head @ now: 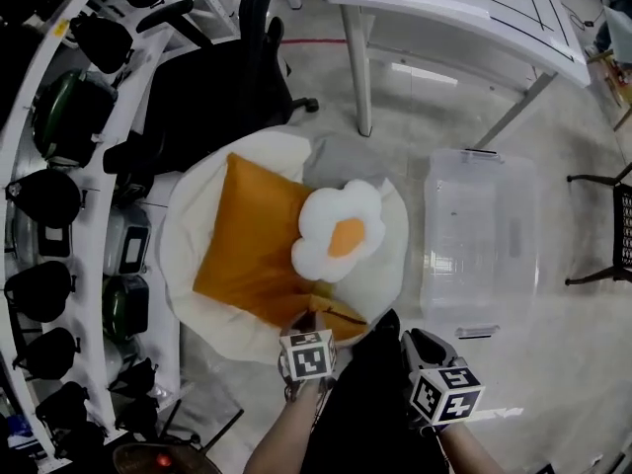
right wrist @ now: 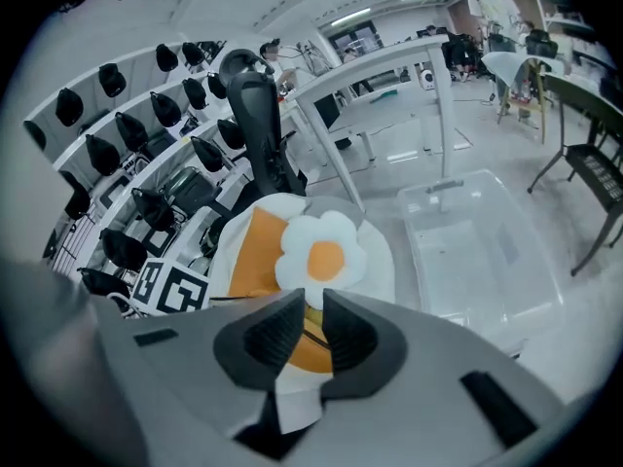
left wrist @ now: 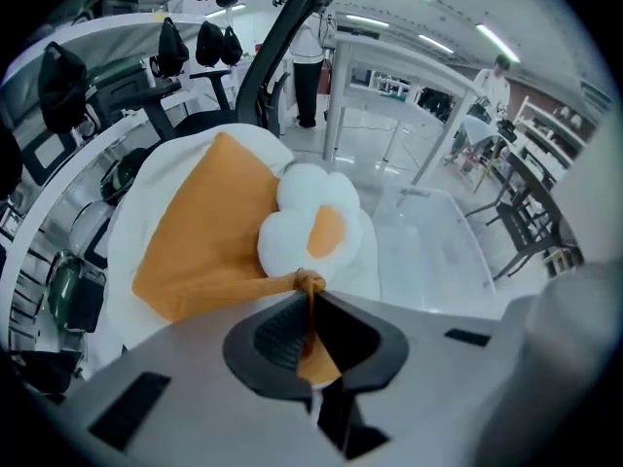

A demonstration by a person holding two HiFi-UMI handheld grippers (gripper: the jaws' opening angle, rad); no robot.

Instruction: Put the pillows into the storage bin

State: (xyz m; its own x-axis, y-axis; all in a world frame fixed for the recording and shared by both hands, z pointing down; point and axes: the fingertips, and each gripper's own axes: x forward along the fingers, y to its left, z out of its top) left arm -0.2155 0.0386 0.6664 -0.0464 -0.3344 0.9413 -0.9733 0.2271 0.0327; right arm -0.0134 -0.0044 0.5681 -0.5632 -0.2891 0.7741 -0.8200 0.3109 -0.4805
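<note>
An orange pillow [head: 247,245] lies on a round white cushion [head: 186,215], with a white flower-shaped pillow [head: 341,230] with an orange centre resting on its right side. My left gripper [head: 314,326] is shut on the orange pillow's near corner, and the fabric bunches at the jaw tips [left wrist: 310,285]. Just to the right, my right gripper [head: 395,329] stands with its jaws nearly together [right wrist: 310,305] on the same near edge of the orange pillow [right wrist: 255,256]. The clear storage bin [head: 481,250] sits on the floor to the right with nothing in it.
A white rack [head: 94,215] of dark helmets runs down the left side. A black office chair [head: 217,87] stands behind the cushion, and a white table [head: 464,8] behind the bin. A black chair frame [head: 617,225] is at the far right.
</note>
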